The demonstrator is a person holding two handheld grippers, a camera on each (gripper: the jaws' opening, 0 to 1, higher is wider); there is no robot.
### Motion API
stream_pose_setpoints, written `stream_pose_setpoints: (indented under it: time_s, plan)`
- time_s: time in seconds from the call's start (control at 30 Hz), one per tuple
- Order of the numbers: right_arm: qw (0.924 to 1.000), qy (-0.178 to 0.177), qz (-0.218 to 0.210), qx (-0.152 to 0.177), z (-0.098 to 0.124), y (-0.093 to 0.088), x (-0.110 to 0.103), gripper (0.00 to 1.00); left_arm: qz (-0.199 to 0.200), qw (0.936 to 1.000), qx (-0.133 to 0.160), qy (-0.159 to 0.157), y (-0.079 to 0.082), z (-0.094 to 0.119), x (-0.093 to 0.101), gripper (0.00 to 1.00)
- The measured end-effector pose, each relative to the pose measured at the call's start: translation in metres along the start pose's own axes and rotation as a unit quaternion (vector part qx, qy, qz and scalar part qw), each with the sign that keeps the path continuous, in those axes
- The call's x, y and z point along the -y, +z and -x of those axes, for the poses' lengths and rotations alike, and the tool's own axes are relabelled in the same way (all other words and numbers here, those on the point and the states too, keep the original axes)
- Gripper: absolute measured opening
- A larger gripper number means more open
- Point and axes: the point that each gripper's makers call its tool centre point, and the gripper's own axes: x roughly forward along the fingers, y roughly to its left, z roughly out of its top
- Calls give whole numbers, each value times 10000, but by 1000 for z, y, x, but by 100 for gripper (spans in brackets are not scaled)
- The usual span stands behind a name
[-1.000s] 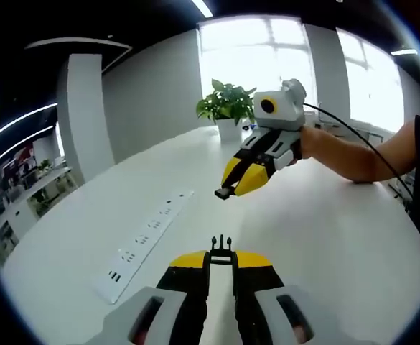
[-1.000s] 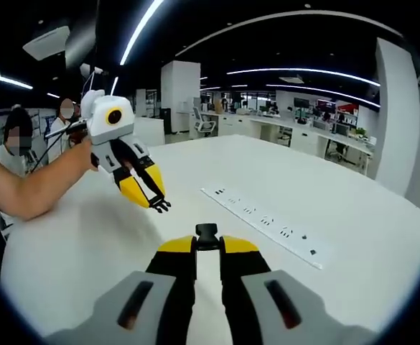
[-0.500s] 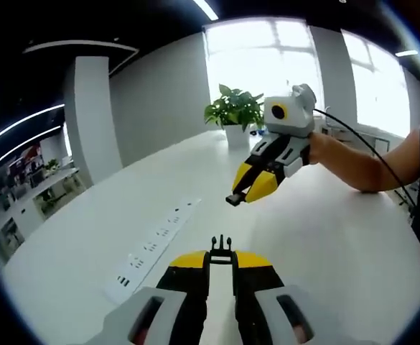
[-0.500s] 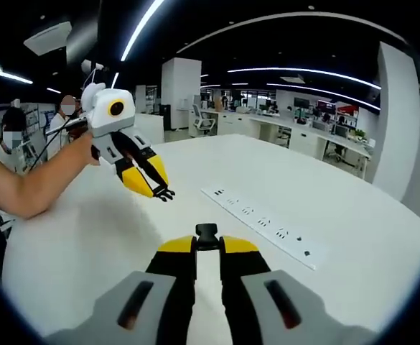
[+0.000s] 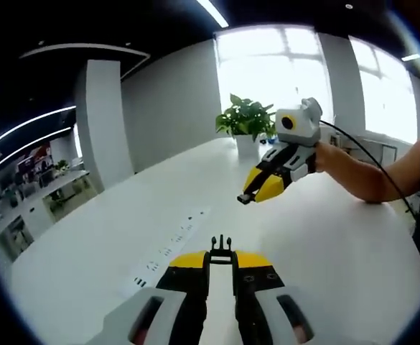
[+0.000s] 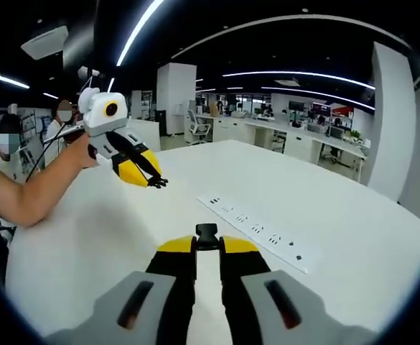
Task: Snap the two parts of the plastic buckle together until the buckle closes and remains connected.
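Left tool: pinching pronged buckle half | Right tool: pinching socket buckle half | Relation: both halves held above tabletop, well apart, mating ends not yet aligned.

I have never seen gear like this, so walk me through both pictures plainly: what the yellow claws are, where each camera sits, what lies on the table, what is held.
There is no robot here. A person holds a yellow-and-black two-jaw left gripper and a matching right gripper, one in each hand. Each picture comes from a camera riding on one gripper, looking along its jaws. The left one is shut on the small black pronged buckle part; the right one is shut on the small black socket buckle part. The parts are apart, above the white table. A long white power strip lies on it, a green potted plant farther off.
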Motion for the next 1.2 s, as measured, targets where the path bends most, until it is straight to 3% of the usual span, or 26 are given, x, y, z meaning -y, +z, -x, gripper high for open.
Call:
stream_pose_setpoints:
  time_s: [0.27,0.8,1.2]
  plan:
    - [10000,39,29,-57,0,-2,-3,12,-142,9997,-190,-24,-7,-5,5,10]
    - [9998,88,48,-154,-2,-5,-9,12,-175,9994,-263,-137,-12,-9,7,10]
    - [9996,90,60,-247,-5,-15,-10,11,-172,9988,-434,-175,-26,-17,8,10]
